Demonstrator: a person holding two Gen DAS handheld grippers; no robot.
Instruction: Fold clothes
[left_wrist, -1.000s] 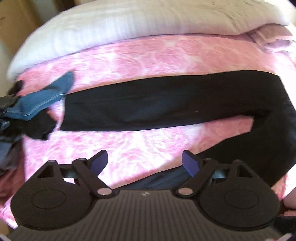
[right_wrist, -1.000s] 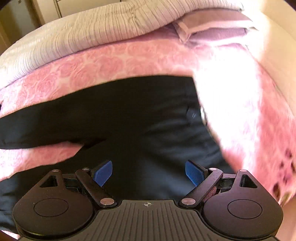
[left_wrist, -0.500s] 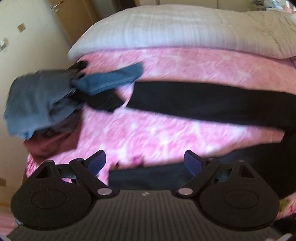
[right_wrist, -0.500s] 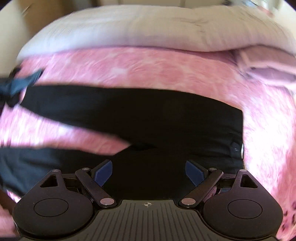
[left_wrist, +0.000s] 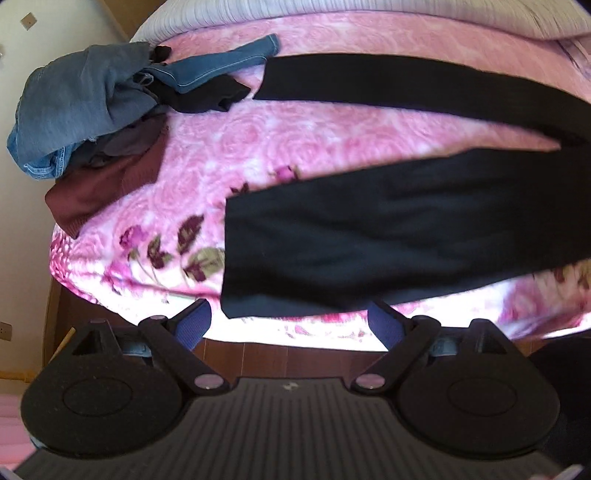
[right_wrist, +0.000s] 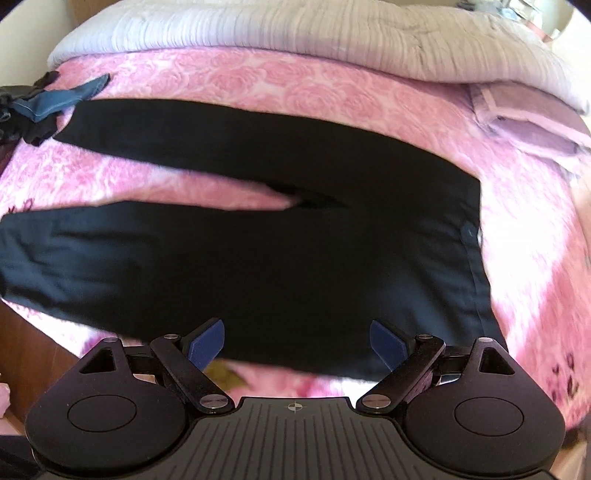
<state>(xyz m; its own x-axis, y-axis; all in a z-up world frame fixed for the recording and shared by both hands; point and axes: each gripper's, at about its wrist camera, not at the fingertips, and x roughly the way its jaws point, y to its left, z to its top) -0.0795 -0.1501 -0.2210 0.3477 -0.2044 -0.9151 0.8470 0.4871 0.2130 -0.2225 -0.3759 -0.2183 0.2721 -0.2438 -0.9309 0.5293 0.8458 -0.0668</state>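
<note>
Left wrist view shows black pants (left_wrist: 388, 236) lying flat on a bed with a pink rose blanket (left_wrist: 229, 147). The two legs spread apart like a V, with a strip of pink showing between them. The end of the near leg lies close to the front edge of the bed, just past the left gripper (left_wrist: 290, 325). Its blue fingers (left_wrist: 194, 326) are spread wide with nothing between them. At the far left corner of the bed sits a pile of clothes (left_wrist: 88, 107), with gray, blue jean and dark red pieces jumbled together. The end of the far leg lies just beside that pile. A brown floor (left_wrist: 280, 356) shows below the bed edge.

Right wrist view shows the top part of the pants (right_wrist: 314, 266), where the two legs join, with the waist toward the right. The right gripper (right_wrist: 297, 341) sits over the near edge of the pants. Its blue fingers (right_wrist: 388, 343) are spread wide too and pinch nothing. A gray striped quilt (right_wrist: 295, 37) is bunched along the far side of the bed, and a pale purple pillow (right_wrist: 532, 129) lies at the far right.
</note>
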